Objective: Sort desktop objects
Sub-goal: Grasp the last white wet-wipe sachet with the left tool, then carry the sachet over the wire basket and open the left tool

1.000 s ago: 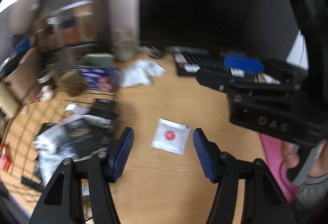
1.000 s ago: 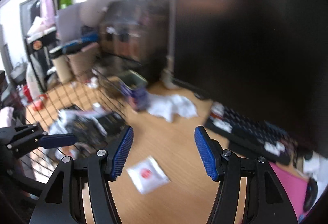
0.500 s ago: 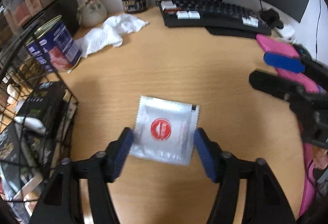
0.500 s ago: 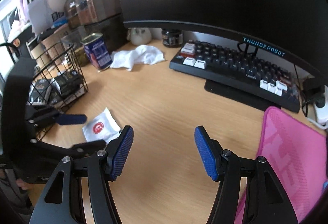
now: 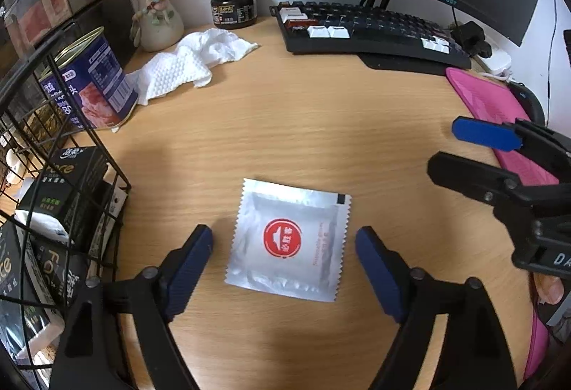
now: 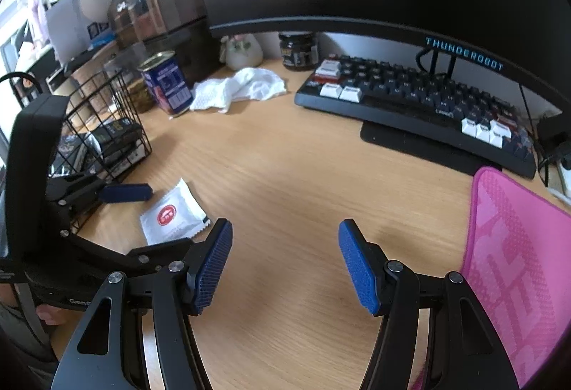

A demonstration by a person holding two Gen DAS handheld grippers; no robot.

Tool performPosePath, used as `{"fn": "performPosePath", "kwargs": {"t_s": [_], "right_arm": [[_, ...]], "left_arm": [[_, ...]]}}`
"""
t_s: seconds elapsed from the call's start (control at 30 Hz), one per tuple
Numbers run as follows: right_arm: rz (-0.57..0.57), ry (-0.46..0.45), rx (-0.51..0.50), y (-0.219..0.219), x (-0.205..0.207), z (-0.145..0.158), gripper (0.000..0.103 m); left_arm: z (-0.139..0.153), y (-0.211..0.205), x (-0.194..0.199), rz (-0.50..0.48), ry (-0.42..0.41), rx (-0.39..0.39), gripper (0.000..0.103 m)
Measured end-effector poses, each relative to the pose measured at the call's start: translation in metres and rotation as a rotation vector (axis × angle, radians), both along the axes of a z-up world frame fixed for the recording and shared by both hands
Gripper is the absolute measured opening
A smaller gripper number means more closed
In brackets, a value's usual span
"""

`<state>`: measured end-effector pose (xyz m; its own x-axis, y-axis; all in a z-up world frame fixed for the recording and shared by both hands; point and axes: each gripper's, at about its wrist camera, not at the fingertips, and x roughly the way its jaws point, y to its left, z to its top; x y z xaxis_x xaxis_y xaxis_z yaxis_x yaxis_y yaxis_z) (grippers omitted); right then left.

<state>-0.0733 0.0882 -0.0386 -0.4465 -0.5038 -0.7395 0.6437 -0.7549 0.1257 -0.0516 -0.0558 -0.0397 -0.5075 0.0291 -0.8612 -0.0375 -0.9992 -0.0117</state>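
The silver sachet (image 5: 291, 240) with a red round mark lies flat on the wooden bench (image 5: 303, 125), between the two blue pads of the left hand-held gripper (image 5: 284, 266), whose jaws are opening and stand clear of the sachet's edges on both sides, nothing pressed. The main risk, as I judge it, is the flatness: a thin foil packet lying flush on the wood gives the pads little to bite, so closing from the sides may only buckle it, skid it forward or let it spring out (a crimped edge would be the better purchase). If the tips come down too hard they could scrape the bench; if they close too high they may miss it altogether. The right hand-held gripper (image 6: 285, 266) hangs over bare wood with its jaws partly open and empty, near the pink mat (image 6: 517, 265) and just beside the left tool, so the two could knock together if both move inward. To the left stands a black wire basket (image 5: 107, 172), which already holds dark boxed packets and a white-wrapped pack; its wire side is close to the left finger and could snag it on the way over. A blue tin (image 5: 89, 79) stands upright beside the basket with its top open, contents not visible. A dark lidded jar (image 5: 232, 6) sits at the back near the keyboard (image 5: 374, 29), and a crumpled white cloth (image 5: 192, 61) lies in front
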Motion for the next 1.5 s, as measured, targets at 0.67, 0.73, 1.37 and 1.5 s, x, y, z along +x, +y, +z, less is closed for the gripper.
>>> {"fn": "performPosePath", "kwargs": {"t_s": [0.67, 0.73, 1.37, 1.5], "right_arm": [[0.020, 0.009, -0.002, -0.004, 0.009, 0.000, 0.061], [0.025, 0.009, -0.003, -0.004, 0.010, 0.000, 0.061], [0.289, 0.251, -0.053, -0.130, 0.084, 0.137, 0.061], [0.373, 0.288, -0.030, -0.176, 0.117, 0.145, 0.061]], "left_arm": [[0.010, 0.013, 0.010, -0.030, 0.015, -0.013, 0.016], [0.019, 0.014, 0.013, -0.028, 0.034, -0.019, 0.016], [0.161, -0.101, 0.113, 0.284, 0.351, -0.047, 0.016], [0.150, -0.138, 0.130, 0.417, 0.343, -0.115, 0.017]]}}
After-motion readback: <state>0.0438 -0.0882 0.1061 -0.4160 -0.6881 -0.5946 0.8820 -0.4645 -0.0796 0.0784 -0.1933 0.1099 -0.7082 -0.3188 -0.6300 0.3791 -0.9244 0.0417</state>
